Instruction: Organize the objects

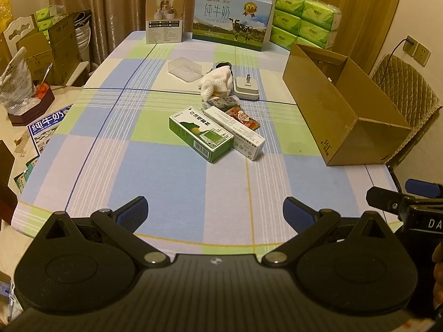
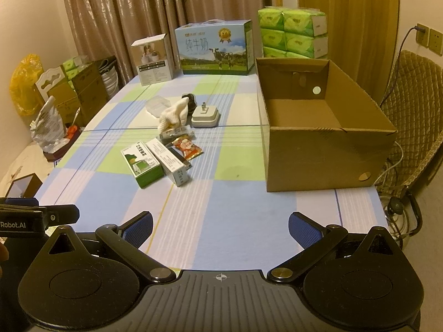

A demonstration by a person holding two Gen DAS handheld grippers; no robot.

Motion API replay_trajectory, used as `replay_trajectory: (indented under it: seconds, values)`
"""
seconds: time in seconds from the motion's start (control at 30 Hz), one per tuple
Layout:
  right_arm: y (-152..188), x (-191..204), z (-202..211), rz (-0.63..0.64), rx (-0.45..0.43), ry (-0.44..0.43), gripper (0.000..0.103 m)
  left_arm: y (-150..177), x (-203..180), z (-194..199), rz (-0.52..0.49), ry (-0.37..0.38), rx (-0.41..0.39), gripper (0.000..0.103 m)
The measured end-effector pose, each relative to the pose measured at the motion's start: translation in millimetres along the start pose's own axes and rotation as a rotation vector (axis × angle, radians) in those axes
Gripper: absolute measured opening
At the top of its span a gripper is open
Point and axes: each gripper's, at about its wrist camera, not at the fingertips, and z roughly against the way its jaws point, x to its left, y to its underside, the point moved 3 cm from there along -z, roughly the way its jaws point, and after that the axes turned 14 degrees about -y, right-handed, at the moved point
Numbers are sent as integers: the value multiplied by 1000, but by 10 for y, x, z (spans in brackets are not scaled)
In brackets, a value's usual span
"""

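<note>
While both claws hang spread wide and empty over the near bench [image 1: 171, 177], left claw [image 1: 215, 207] and right claw [image 2: 220, 225], one green carton [image 1: 200, 136] and one white carton [image 1: 235, 130] lie ahead of them. One red snack packet [image 1: 245, 118], one white cloth [image 1: 217, 81] and one white charger [image 1: 246, 89] lie farther ahead. One open cardboard box [image 2: 321, 163] stands ahead-right.

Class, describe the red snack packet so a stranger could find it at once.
Start at the big open cardboard box on the checked tablecloth. Left of it lies a small pile; beside the long white carton lies the snack packet, the only red thing there.
</note>
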Motion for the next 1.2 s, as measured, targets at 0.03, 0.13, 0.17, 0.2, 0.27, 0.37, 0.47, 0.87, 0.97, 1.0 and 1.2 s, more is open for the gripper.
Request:
replay_trajectory:
  seconds: [0.03, 0.13, 0.17, 0.2, 0.27, 0.37, 0.47, 0.87, 0.97, 1.0, 1.2]
  values:
    - [1, 7, -4, 1, 0, 0, 101, 0, -1, 0, 0, 0, 0, 102]
    - [-1, 6, -4, 0, 1, 0, 101, 0, 1, -2, 1, 0, 2, 102]
    - [0, 7, -5, 0, 1, -1, 101, -1, 3, -5, 0, -1, 3, 102]
    - [-10, 14, -16, 1, 3, -2, 101, -1, 7, -6, 1, -1, 4, 102]
    - [-14, 23, -33, 4, 6, -4, 101, -4, 13, -13, 3, -2, 6, 102]
    - [-23, 35, -49, 9, 8, -8, 101, -16, 27, -31, 6, -3, 8, 102]
    - [-48, 36, -60, 13, 10, -11, 101, -29, 39, -41, 8, -4, 9, 102]
    - [-140, 95, -169, 79, 13, -41, 101, -109, 101, -66, 29, -29, -1, 102]
    - [-178, 131, -269, 117, 18, -56, 101, -205, 182, -129, 35, -48, -8, 102]
    - [-198, 143, -306, 128, 18, -66, 101, -232, 200, -157, 36, -54, -9, 102]
    - [-308, 168, -595, 198, 29, -107, 101, -443, 309, -459, 28, -76, 3, 102]
